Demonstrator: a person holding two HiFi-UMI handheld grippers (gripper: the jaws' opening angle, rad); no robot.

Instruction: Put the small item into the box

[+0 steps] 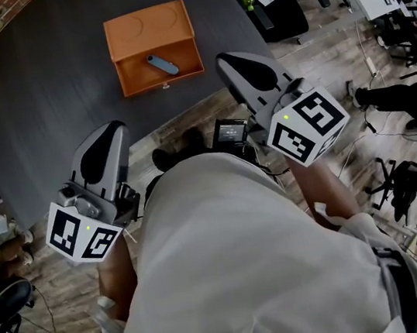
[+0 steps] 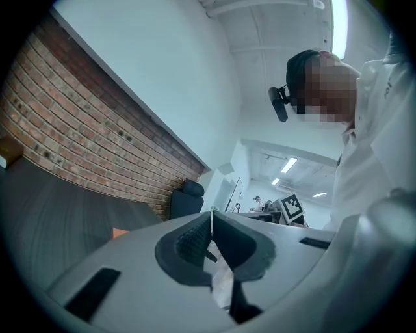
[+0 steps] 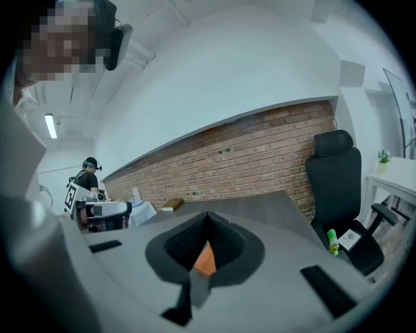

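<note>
The small item (image 1: 162, 65) lies in the box (image 1: 171, 30) on the table (image 1: 42, 109).

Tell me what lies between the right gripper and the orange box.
Nothing. In the head view, only bare dark table top separates the right gripper from the orange box.

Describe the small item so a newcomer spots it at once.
On the dark grey table sits an orange box. In its open near half lies the small item, a slim rounded stick at a slant. It is the only blue thing against the orange.
</note>
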